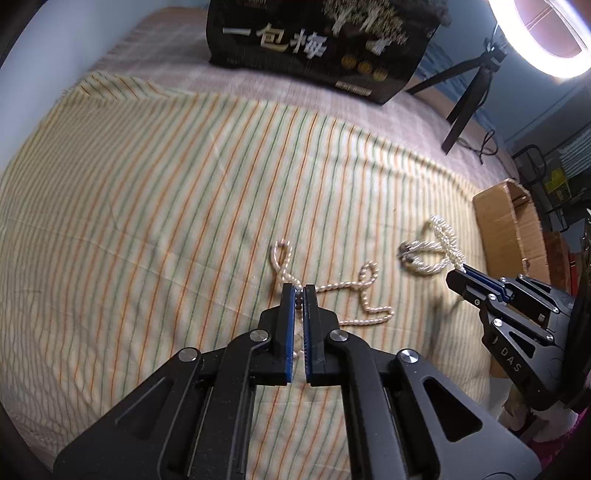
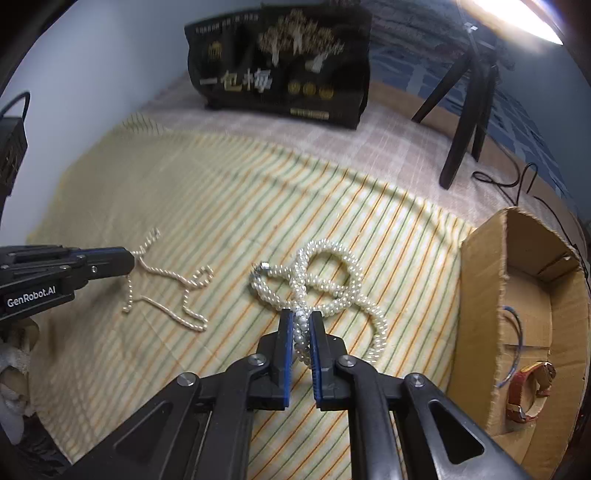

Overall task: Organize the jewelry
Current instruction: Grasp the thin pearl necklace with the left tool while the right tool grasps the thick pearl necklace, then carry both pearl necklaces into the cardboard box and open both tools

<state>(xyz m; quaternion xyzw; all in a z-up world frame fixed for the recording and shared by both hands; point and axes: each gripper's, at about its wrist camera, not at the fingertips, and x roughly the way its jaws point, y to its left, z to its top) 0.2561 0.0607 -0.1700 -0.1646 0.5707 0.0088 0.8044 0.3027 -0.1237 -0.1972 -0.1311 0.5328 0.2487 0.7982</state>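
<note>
**Left wrist view: both grippers clamped on pearl strands**

The left gripper (image 1: 299,290) has its blue-padded fingers (image 1: 290,314) nearly together, pinching a thin pearl strand (image 1: 347,286) that runs up the narrow gap between them. The rest of this strand lies in loose loops on the striped cloth (image 1: 166,184), one loop ahead of the tips and others trailing to the right.

In the right wrist view, the right gripper (image 2: 301,317) is closed on a thick pearl rope (image 2: 325,273), with several rows of beads squeezed between its pads (image 2: 287,332). The rope spreads in overlapping loops on the cloth just ahead of the tips, its metal clasp (image 2: 264,266) at the left end, and one length curls back to the right of the fingers.

The two strands lie near each other but apart. To the right of the rope stands an open cardboard box (image 2: 480,295) holding a red-strapped watch (image 2: 528,391) and a blue band (image 2: 515,343). At the far edge of the bed sits a black bag (image 2: 280,70) with gold print, and beside it a tripod (image 2: 469,110) under a ring light (image 1: 546,33).
</note>
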